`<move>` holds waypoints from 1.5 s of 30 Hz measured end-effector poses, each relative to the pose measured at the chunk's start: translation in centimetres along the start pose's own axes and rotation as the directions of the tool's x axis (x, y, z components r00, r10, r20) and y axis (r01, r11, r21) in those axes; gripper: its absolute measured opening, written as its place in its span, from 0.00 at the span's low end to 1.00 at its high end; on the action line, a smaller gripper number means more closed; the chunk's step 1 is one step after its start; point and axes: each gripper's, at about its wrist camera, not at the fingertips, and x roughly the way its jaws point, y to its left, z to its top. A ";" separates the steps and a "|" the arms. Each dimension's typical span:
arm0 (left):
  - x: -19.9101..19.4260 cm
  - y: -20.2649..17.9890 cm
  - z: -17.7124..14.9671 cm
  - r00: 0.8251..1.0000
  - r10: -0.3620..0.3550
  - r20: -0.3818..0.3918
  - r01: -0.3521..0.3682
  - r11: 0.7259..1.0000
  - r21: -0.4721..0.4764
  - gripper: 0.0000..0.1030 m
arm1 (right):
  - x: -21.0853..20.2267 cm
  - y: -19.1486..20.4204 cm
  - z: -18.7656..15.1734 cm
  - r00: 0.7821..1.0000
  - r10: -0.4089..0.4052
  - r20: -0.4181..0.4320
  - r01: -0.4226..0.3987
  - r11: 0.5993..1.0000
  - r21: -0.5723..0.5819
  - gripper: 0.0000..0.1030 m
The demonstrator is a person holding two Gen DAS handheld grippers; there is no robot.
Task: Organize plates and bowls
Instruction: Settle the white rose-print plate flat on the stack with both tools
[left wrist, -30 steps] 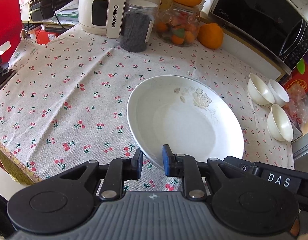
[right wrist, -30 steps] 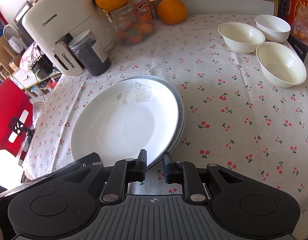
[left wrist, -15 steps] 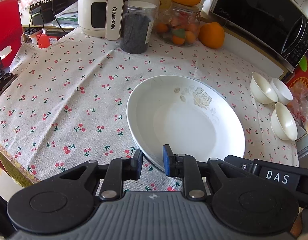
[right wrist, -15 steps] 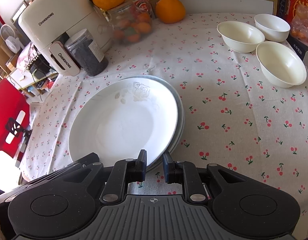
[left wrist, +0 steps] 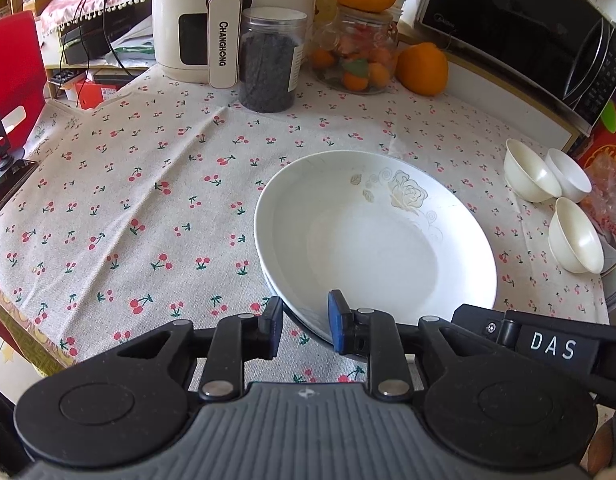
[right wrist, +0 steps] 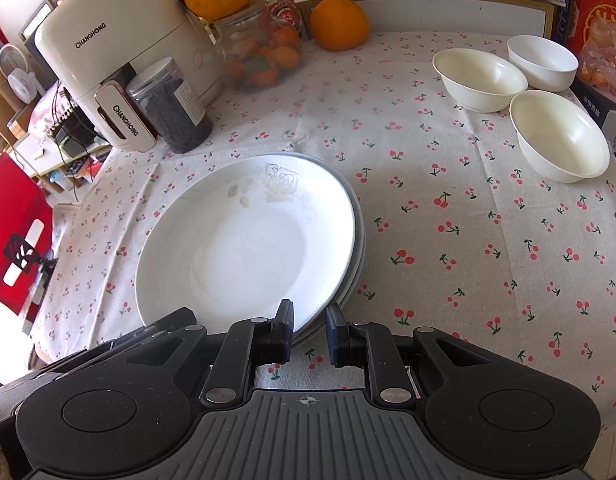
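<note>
both grippers, left (left wrist: 306, 322) and right (right wrist: 309, 330), sit slightly open at the near rim of the top plate (right wrist: 244, 248), gripping nothing; 3 bowls (right wrist: 557, 140) stand apart.

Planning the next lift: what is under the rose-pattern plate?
Under the rose-pattern plate a second plate's grey-blue rim shows along its right edge, lying on the cherry tablecloth. The rest of that plate, and anything beneath it, is covered.

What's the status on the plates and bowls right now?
Left gripper and right gripper open at the near rim of the plates. Plates stacked, rose one on top. Three bowls apart at far right. Nothing blocking.
</note>
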 end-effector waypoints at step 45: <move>0.3 -0.2 -0.1 1.000 0.008 0.011 -0.009 0.999 0.046 0.30 | 0.4 0.8 -0.3 0.997 -0.072 0.041 0.075 0.994 -0.075 0.20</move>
